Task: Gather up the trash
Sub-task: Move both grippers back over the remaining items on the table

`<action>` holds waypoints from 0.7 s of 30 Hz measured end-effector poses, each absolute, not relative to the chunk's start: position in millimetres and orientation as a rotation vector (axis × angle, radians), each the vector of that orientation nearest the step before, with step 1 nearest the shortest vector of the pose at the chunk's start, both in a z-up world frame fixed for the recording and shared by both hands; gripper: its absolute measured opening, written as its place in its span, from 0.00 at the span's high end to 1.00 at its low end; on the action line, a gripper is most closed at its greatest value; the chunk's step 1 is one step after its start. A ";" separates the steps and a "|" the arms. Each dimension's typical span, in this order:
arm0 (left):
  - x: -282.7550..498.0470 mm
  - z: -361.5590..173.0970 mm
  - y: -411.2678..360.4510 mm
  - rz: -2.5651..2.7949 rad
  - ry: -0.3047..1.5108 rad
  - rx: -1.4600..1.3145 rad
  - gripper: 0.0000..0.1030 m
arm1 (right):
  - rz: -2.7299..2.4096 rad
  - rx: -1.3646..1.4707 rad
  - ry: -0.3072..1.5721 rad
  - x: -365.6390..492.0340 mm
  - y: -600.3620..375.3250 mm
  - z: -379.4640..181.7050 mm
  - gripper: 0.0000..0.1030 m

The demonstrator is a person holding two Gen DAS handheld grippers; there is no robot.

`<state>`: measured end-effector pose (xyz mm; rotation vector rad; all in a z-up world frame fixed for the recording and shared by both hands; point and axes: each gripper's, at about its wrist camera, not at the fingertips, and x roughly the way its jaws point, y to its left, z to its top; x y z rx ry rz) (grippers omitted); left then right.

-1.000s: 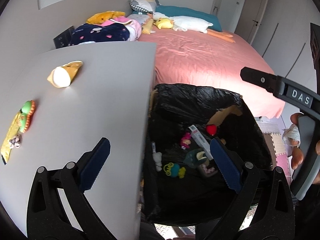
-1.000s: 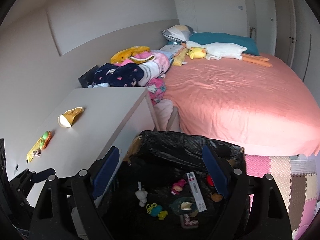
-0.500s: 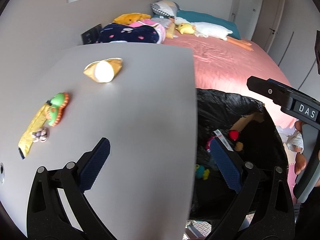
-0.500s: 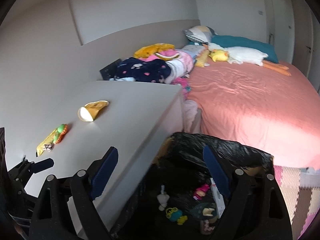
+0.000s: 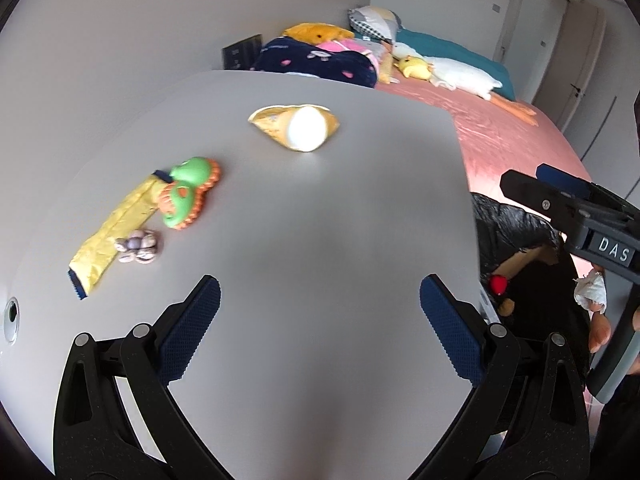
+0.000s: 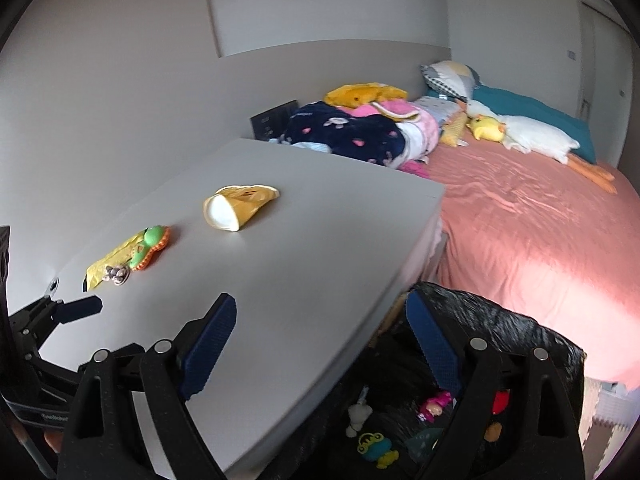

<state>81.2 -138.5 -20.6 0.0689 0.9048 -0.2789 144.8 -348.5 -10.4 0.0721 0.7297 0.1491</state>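
A crumpled yellow wrapper (image 5: 294, 130) with a white open mouth lies on a grey tabletop (image 5: 320, 240), well ahead of the left gripper (image 5: 320, 320), whose blue-padded jaws stand wide apart with nothing between them. Ahead and to that gripper's left, a flat yellow packet (image 5: 116, 232) lies under a green-and-orange toy (image 5: 186, 192), with a small cluster of shells (image 5: 138, 246) just beside them. To the left gripper's right, past the table's edge, sits a bin lined with a black bag (image 6: 480, 320), small toys and scraps at its bottom. The right gripper (image 6: 320, 344) hangs over the table's corner and the bin's near rim, its jaws also spread wide and empty; the wrapper lies ahead and to its left. Beyond the table, a bed with a pink sheet (image 6: 520, 220) carries piled blankets, pillows and a plush duck (image 6: 520, 132).
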 end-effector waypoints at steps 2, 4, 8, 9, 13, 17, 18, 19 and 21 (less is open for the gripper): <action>83.4 -20.7 -131.4 -0.268 0.905 0.064 0.06 | 0.162 0.059 0.730 149.4 -340.1 -11.0 0.16; 86.0 -21.7 -122.0 -0.254 0.907 0.059 0.06 | 0.176 0.047 0.731 155.8 -331.7 -11.8 0.16; 89.1 -24.6 -106.2 -0.234 0.910 0.030 0.06 | 0.199 0.030 0.731 164.0 -317.2 -13.5 0.16; 90.3 -25.8 -101.1 -0.227 0.914 0.023 0.06 | 0.204 0.026 0.733 165.9 -313.8 -14.0 0.16; 92.6 -27.5 -89.8 -0.209 0.917 0.015 0.06 | 0.222 -0.001 0.740 174.5 -299.0 -16.2 0.16; 95.5 -28.9 -75.0 -0.197 0.922 -0.008 0.06 | 0.243 -0.006 0.742 181.6 -290.0 -17.8 0.16; 96.1 -29.2 -72.0 -0.195 0.922 -0.010 0.06 | 0.247 -0.010 0.743 183.7 -287.6 -18.2 0.16; 97.0 -28.9 -67.9 -0.189 0.923 -0.009 0.06 | 0.251 -0.018 0.744 186.1 -285.2 -18.8 0.16; 99.3 -27.1 -60.6 -0.179 0.919 -0.002 0.06 | 0.260 -0.037 0.745 190.3 -280.3 -19.5 0.16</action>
